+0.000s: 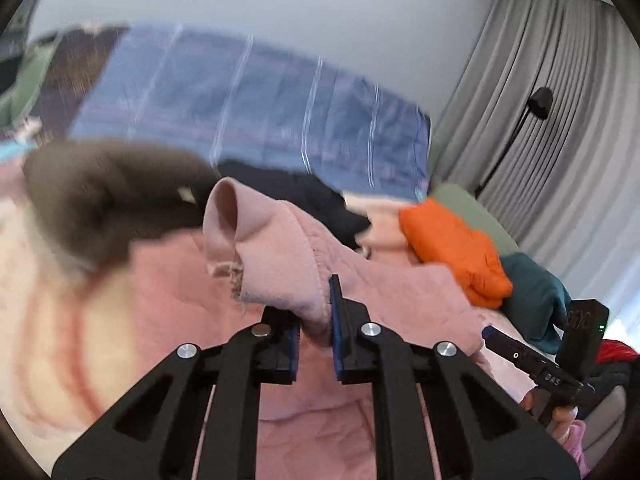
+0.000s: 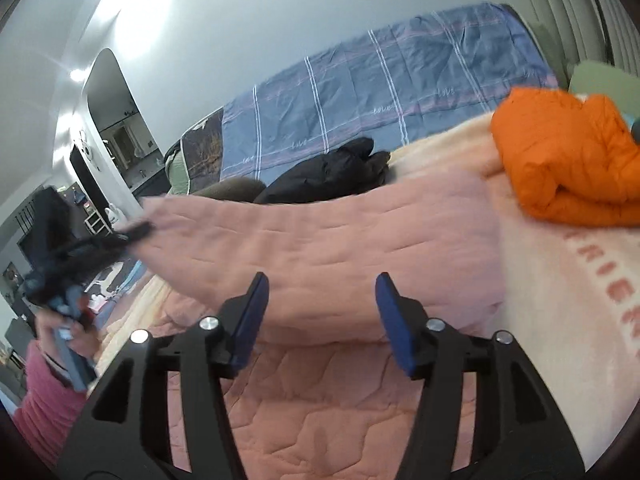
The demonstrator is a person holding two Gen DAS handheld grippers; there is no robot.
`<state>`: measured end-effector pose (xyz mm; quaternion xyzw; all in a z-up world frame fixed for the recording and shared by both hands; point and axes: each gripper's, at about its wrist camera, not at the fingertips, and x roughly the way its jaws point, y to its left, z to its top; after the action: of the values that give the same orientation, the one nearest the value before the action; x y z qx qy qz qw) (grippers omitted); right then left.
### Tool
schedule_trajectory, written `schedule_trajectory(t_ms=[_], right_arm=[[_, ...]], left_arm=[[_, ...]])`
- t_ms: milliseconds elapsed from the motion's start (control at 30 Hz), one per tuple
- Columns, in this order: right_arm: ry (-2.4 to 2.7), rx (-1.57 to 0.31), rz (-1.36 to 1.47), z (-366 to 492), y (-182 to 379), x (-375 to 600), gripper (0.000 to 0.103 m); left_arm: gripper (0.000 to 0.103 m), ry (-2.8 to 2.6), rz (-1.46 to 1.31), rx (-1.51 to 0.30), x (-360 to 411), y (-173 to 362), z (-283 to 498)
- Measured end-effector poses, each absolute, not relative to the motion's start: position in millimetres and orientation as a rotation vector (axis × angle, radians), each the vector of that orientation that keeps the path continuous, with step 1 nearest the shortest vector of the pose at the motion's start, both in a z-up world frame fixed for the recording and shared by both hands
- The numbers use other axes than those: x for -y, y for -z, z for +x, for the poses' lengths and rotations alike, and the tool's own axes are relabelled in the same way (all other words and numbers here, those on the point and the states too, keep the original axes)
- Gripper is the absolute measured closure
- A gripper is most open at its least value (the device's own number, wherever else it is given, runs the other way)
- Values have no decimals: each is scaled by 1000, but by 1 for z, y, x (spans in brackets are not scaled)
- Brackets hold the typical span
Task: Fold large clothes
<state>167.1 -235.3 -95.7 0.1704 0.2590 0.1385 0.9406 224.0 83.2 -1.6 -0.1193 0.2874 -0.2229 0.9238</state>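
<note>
A large pink quilted garment (image 2: 340, 240) lies spread on the bed. My left gripper (image 1: 314, 320) is shut on a bunched cuff or hem of it (image 1: 272, 248) and holds that end lifted; in the right wrist view the left gripper (image 2: 132, 232) shows at the far left with the pink edge pulled up. My right gripper (image 2: 320, 312) is open and empty, its blue pads (image 2: 252, 316) just above a fold of the pink garment. It also shows in the left wrist view (image 1: 520, 350) at the right.
An orange puffy jacket (image 2: 568, 160) lies at the right on a pale blanket (image 2: 580, 320). A black garment (image 2: 332, 176) and a brown one (image 1: 108, 200) lie behind the pink one. A blue striped cover (image 2: 380, 92) lines the wall. A teal garment (image 1: 536, 296) sits by grey curtains (image 1: 560, 100).
</note>
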Motion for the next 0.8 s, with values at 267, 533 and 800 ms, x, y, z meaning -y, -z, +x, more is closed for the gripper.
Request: schedule_trajectory(t_ms=[267,533,800], right_arm=[[-111,-771,410,202,146,245,77],[-71,-682,235,199,98,219,76],[-30,-835,166,238,157,216,76]], left_arm=[[69,174,-110,-791,-125,75,239],[69,279,-92,-634,-100,32,232],[54,225,165,-716,-41,113,255]])
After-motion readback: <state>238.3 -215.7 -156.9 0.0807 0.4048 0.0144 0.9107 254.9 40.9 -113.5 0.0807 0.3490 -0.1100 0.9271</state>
